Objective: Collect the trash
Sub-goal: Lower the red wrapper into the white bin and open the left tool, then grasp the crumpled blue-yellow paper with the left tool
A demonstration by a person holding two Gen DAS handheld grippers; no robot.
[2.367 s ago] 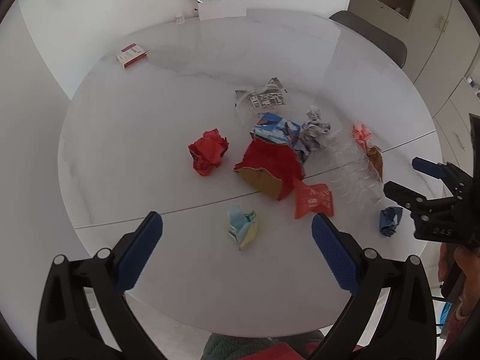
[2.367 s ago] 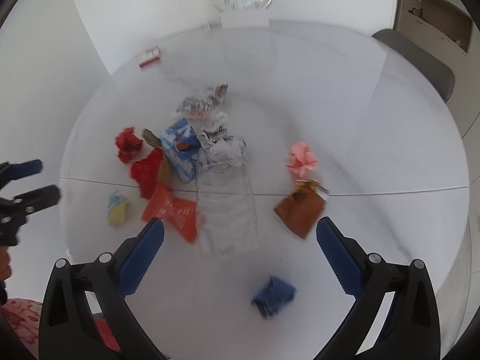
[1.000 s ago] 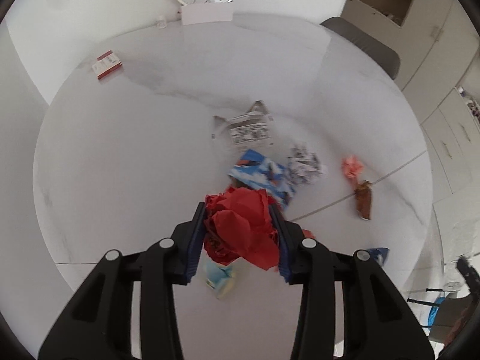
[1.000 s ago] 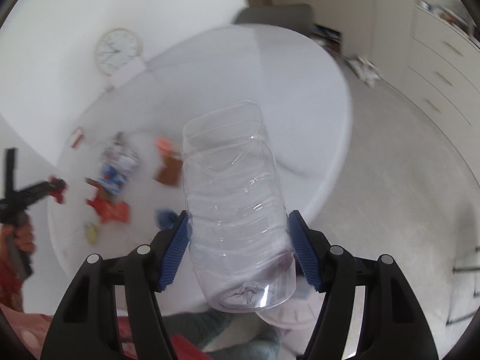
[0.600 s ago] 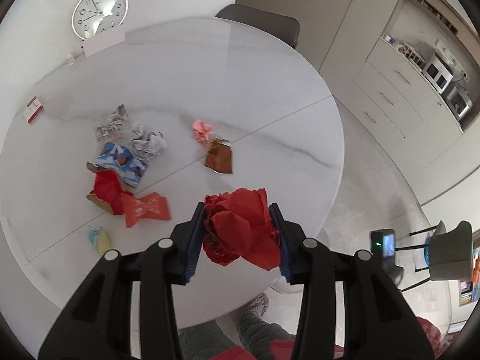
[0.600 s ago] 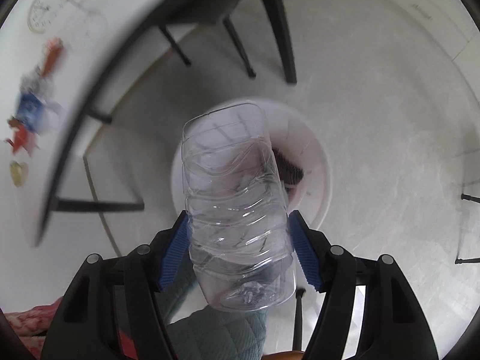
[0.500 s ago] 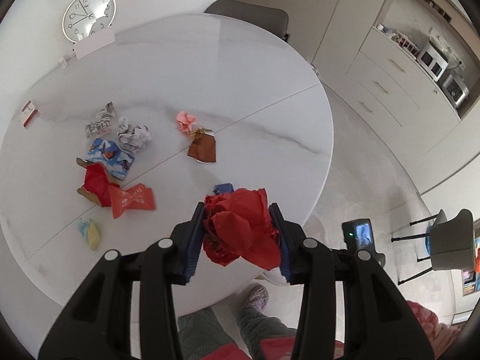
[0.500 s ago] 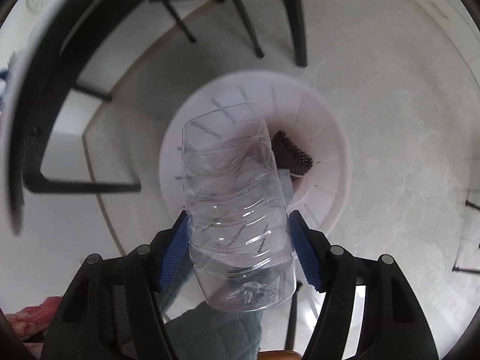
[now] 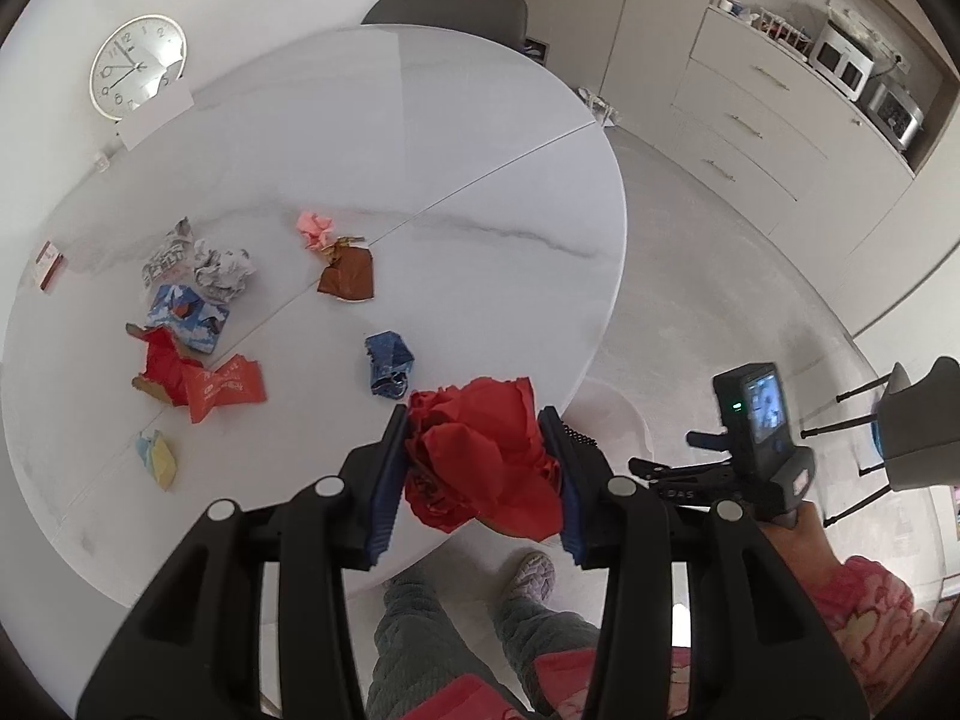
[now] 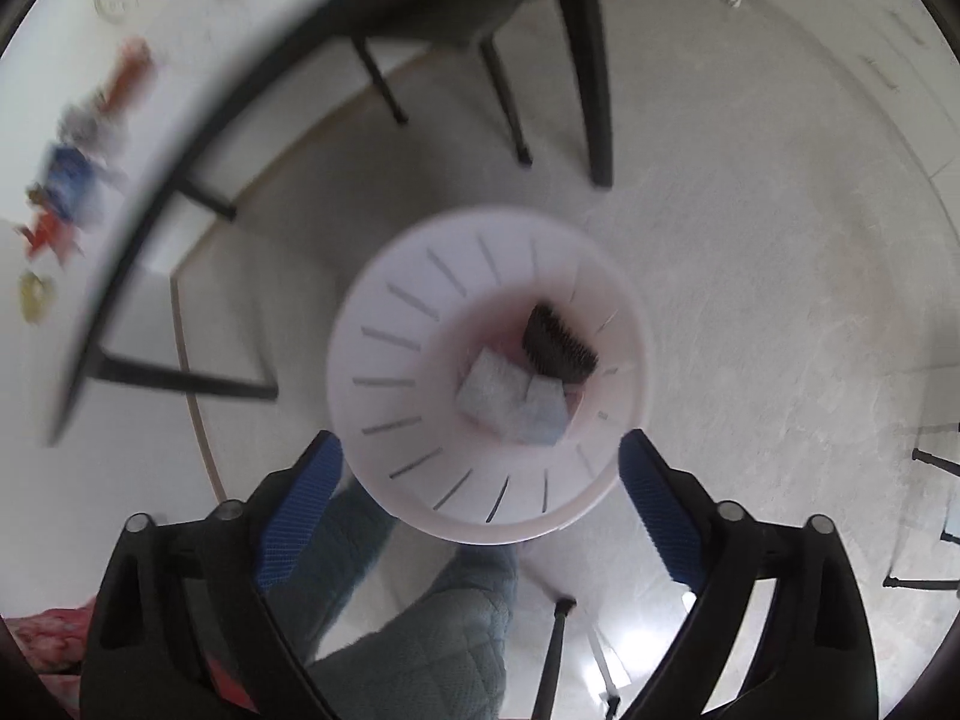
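— While the left claw [image 9: 474, 468] hangs over the near edge of the round white desk [image 9: 420, 138], what does it grip?

— A crumpled red paper ball [image 9: 480, 456], pinched tight between both blue pads. The other litter lies on the desk: a blue crumpled wrapper [image 9: 389, 363] just beyond the ball, a brown packet [image 9: 348, 273] and a pink paper wad [image 9: 315, 228] farther off, and at the left a grey newspaper ball [image 9: 222, 267], a blue printed carton [image 9: 189, 317], a red-orange wrapper [image 9: 225, 387] and a small yellow scrap [image 9: 157, 459].

— And the right claw [image 10: 477, 483]?

— Spread wide with nothing between the pads, it is above a white slotted waste bin [image 10: 390, 360] on the floor. Inside the bin lie a dark ridged piece [image 10: 557, 347] and something pale grey-blue [image 10: 510, 403]; blur hides what they are. In the left view the right claw shows at the right, beside the desk.

— Anything else?

— A wall clock [image 9: 135, 65] at the far left, and a grey chair [image 9: 447, 11] behind the desk.
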